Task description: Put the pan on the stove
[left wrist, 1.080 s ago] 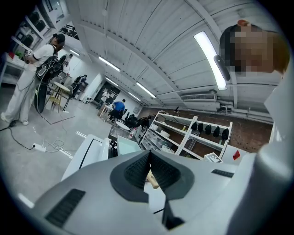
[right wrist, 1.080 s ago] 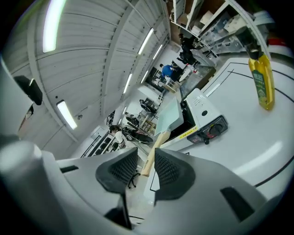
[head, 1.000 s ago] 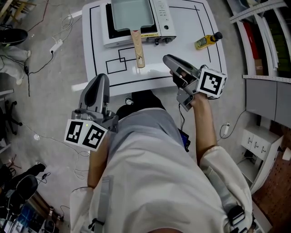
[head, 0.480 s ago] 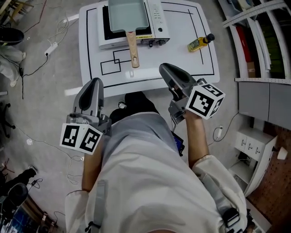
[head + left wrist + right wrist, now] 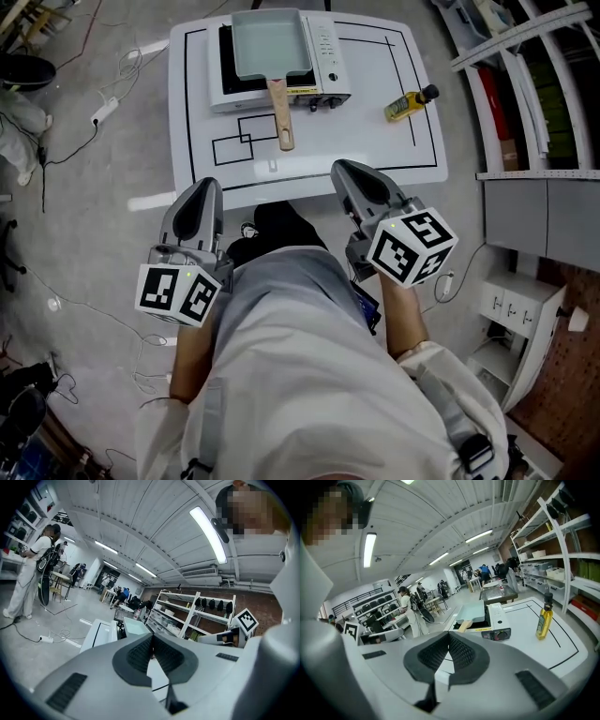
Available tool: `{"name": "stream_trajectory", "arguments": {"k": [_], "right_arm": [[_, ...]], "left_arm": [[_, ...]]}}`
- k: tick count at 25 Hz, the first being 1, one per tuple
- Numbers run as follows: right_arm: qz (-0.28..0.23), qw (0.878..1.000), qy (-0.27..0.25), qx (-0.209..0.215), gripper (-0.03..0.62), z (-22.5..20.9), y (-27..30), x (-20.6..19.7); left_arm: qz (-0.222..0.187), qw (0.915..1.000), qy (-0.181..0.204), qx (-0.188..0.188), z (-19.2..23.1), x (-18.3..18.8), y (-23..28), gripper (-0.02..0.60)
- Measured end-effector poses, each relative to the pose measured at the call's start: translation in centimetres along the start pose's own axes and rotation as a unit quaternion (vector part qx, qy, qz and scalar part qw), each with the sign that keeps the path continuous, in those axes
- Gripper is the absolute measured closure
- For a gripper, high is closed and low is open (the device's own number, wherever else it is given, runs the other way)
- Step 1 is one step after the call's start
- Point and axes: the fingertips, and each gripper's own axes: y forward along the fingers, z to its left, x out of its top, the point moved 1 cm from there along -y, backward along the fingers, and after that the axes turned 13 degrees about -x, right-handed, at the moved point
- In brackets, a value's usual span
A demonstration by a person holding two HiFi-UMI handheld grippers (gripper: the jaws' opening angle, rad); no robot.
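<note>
As I read it from here, progress: looks done; pan (image 5: 270, 42) sits on the stove (image 5: 325, 52), over the burner side.
Pan handle: wooden handle (image 5: 280, 111) sticks out past the stove front, over the table (image 5: 375, 131), toward me.
Left to do: nothing obvious imo; can't judge whether pan sits square.
Left hand-held gripper (image 5: 207, 183): clenched, pads together, nothing btwn them; by the table's near edge, well apart from pan.
Right hand-held gripper (image 5: 340, 169): jaws have just been closing, now clenched on nothing; also at near edge, well apart from pan.
Other item: oil bottle (image 5: 410, 103) stands on table, right of stove, apart from both grippers.
Writing: none I can read; stove panel print + bottle label too small; cubes show b/w square markers only, no text.
</note>
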Motion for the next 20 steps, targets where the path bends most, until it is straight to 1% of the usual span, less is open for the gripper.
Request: {"name": "stream_trajectory", "arguments": {"k": [3,7,14,20], "right_arm": [[0.0,1.0,-0.008,-0.012,0.583,0.3,-0.3,-0.7],[-0.001,1.0,-0.013,-0.017,0.585,0.6,-0.7,-1.4],[0.008,0.999,-0.013,-0.03,0.585,0.6,-0.5,-2.2],[0.012,0.998,-0.039,-0.051,0.585,0.4,0.0,-2.4]], "left_arm": [[0.013,0.9998,0.009,0.008,0.1,-0.3,-0.1,0.575],[0.019,0.9995,0.018,0.015,0.3,-0.9,-0.4,0.575],[0.023,0.9992,0.015,0.031,0.8,-1.1,-0.6,0.577],[0.036,0.9985,0.016,0.039,0.9,-1.5,-0.6,0.58]]}}
